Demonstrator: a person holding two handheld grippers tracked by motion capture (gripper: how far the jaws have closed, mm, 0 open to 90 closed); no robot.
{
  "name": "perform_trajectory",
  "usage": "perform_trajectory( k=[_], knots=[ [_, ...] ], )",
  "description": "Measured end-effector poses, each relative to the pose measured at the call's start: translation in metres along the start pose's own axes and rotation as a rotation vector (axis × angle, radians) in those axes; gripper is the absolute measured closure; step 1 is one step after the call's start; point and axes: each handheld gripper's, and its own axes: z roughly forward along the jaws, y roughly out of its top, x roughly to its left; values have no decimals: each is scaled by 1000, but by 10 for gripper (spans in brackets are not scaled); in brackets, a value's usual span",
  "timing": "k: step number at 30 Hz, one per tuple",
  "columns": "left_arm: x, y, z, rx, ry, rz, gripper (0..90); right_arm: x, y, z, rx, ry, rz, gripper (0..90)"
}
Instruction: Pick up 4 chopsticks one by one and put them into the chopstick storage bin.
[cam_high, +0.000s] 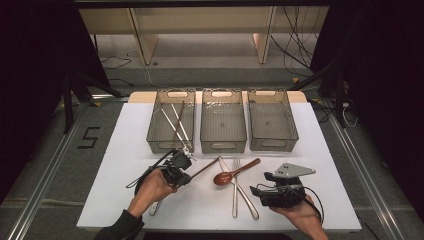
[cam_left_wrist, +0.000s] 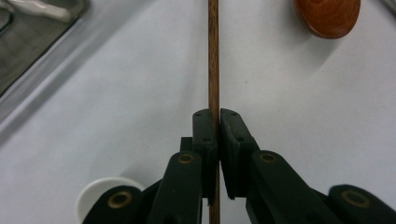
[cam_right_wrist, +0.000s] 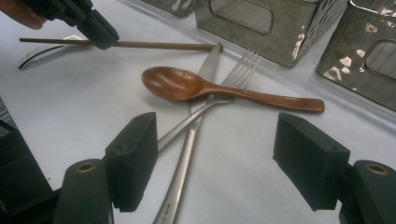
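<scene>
Wooden chopstick runs straight up the middle of the left gripper view, clamped between the two black fingers of the left gripper, which are closed tight on it. That view also catches the rounded bowl of a wooden spoon at the top right and a white round object at the bottom left, partly behind the gripper.

From the high view, the left gripper sits just in front of the left-hand bin, with the chopstick slanting toward the cutlery in the middle of the white tabletop. Three clear plastic bins stand in a row at the far edge: the left bin holds a few long sticks, though I cannot count them surely; the middle bin and right bin look bare.

The right gripper has its fingers spread wide with nothing between them, hovering above the tabletop. Its own view gives the clearest look at the pile: one wooden spoon lying across one metal fork and one metal knife, which cross each other. The chopstick's far tip meets the tip of the knife there, and the left gripper shows at the top left, holding it.
</scene>
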Motion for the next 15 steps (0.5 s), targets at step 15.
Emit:
perform_trajectory(
  k=[15],
  knots=[
    [7, -3, -12, -12, -22, -6, 851, 1, 0, 2, 5, 1, 0, 314]
  ],
)
